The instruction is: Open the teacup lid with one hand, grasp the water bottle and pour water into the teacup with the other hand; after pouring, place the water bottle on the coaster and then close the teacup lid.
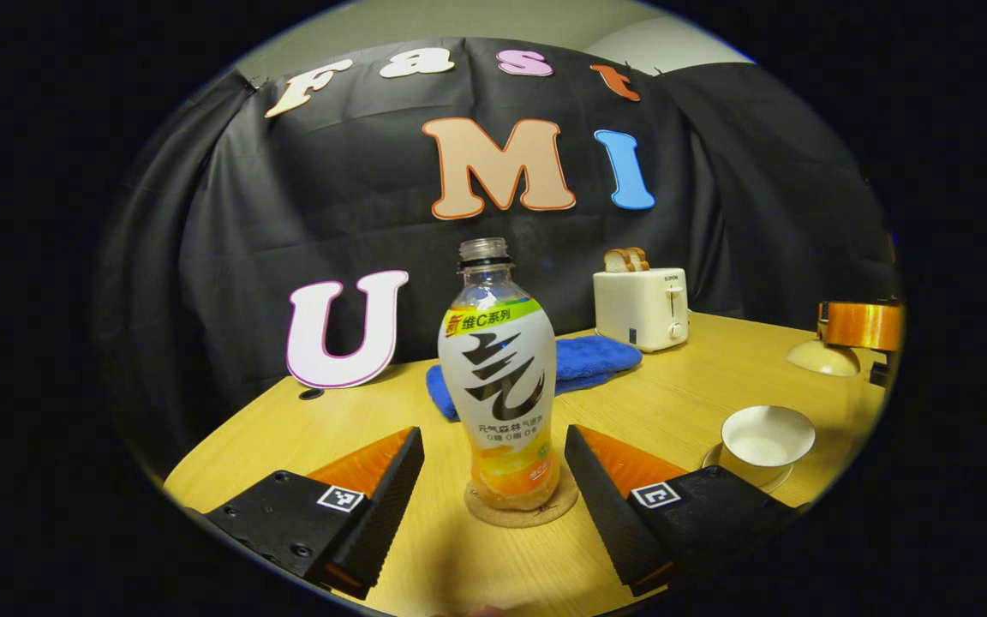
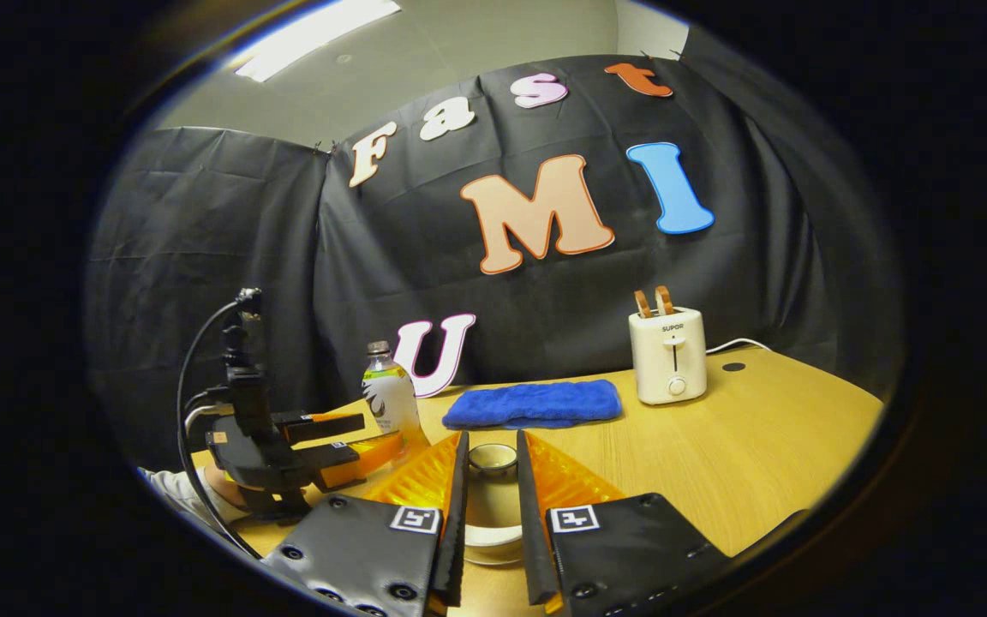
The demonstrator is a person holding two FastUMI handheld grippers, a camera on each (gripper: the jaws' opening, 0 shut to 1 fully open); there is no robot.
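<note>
Wooden table (image 1: 716,377), black cloth behind. Bottle (image 1: 498,377) upright on coaster (image 1: 521,507), between the spread left gripper (image 1: 493,480) fingers, untouched. Right gripper (image 2: 490,506) clamped on lid (image 2: 492,459), held above the open cup (image 1: 766,435) on the right.

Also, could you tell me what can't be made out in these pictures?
- Teacup: left gripper view, too small to tell whether it holds water.
- Water bottle: right gripper view, its base hidden behind the left gripper.
- Teacup lid: right gripper view, its rim mostly hidden by the jaws of the right gripper.
</note>
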